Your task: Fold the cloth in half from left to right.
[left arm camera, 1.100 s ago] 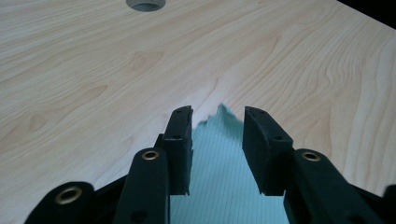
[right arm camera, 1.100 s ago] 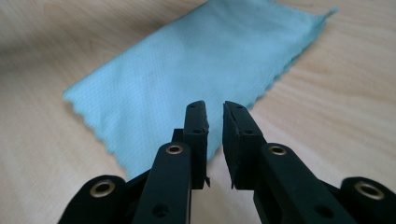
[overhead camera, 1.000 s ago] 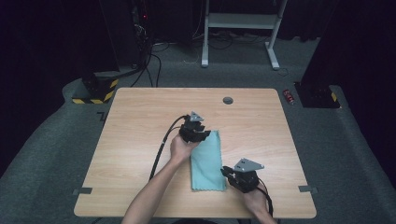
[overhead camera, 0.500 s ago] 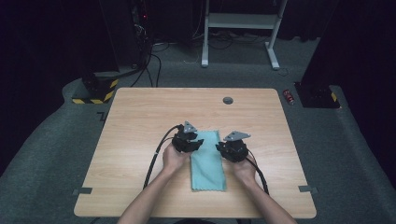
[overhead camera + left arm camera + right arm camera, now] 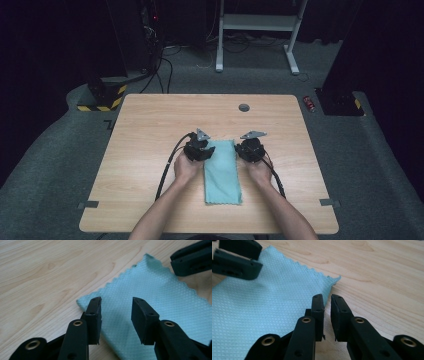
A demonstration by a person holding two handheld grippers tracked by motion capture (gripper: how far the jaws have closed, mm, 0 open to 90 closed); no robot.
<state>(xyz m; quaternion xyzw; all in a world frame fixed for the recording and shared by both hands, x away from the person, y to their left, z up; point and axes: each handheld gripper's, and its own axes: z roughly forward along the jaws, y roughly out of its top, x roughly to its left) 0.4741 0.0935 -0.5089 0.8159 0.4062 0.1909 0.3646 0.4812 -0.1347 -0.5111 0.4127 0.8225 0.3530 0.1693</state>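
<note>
A teal cloth (image 5: 222, 172) lies folded into a long strip on the wooden table (image 5: 150, 130), one short end toward the person. My left gripper (image 5: 200, 150) rests at its far left corner. In the left gripper view the jaws (image 5: 116, 303) stand open above that corner of the cloth (image 5: 155, 295), not pressing it. My right gripper (image 5: 250, 149) sits at the far right corner. Its jaws (image 5: 327, 300) have just been closing to a narrow gap beside the edge of the cloth (image 5: 262, 302), with nothing pinched between them. Each gripper view shows the other gripper's jaws across the cloth.
A round grey grommet (image 5: 244, 107) sits near the table's far edge. Black cables trail from both grippers toward the person. On the floor beyond are a white desk frame (image 5: 257, 22), a yellow-and-black striped base (image 5: 102, 100) and a small red object (image 5: 310, 103).
My right gripper has moved from the near right side of the cloth up to its far right corner. The left gripper has shifted only slightly at the far left corner.
</note>
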